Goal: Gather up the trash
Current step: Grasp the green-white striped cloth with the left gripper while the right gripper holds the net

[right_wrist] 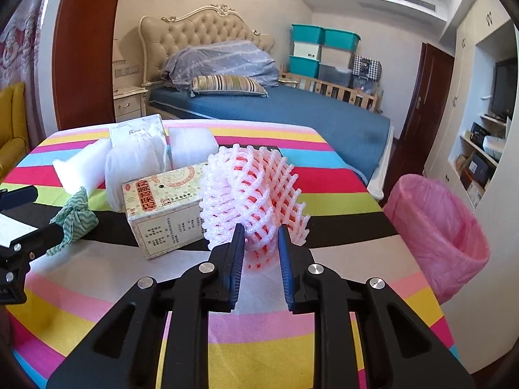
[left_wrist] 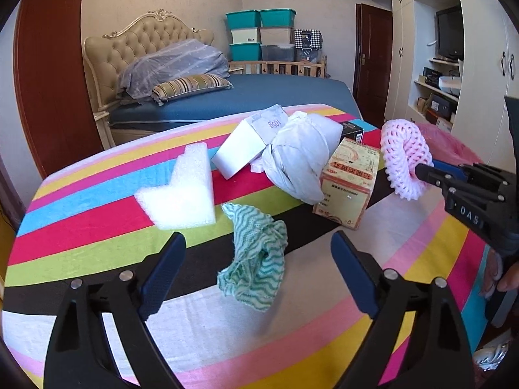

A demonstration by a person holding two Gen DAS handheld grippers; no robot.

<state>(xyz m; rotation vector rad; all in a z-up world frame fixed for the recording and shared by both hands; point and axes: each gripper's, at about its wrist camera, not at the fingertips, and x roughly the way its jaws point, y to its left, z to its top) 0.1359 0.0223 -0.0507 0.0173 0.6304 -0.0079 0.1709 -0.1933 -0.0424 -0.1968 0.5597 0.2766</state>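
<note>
My right gripper (right_wrist: 261,231) is shut on a pink foam fruit net (right_wrist: 253,191) and holds it above the striped table; the net also shows in the left wrist view (left_wrist: 405,159). My left gripper (left_wrist: 258,243) is open, its fingers on either side of a crumpled green-and-white cloth (left_wrist: 256,256), which also shows in the right wrist view (right_wrist: 73,218). A beige medicine box (left_wrist: 352,181) (right_wrist: 165,207), a white crumpled bag (left_wrist: 298,159), a white foam corner piece (left_wrist: 183,194) and a white box (left_wrist: 241,149) lie on the table.
A bin lined with a pink bag (right_wrist: 438,230) stands beside the table's right edge. The striped tablecloth (left_wrist: 97,227) covers the table. A bed (right_wrist: 292,107) lies behind, and shelves with a TV (right_wrist: 504,87) on the right.
</note>
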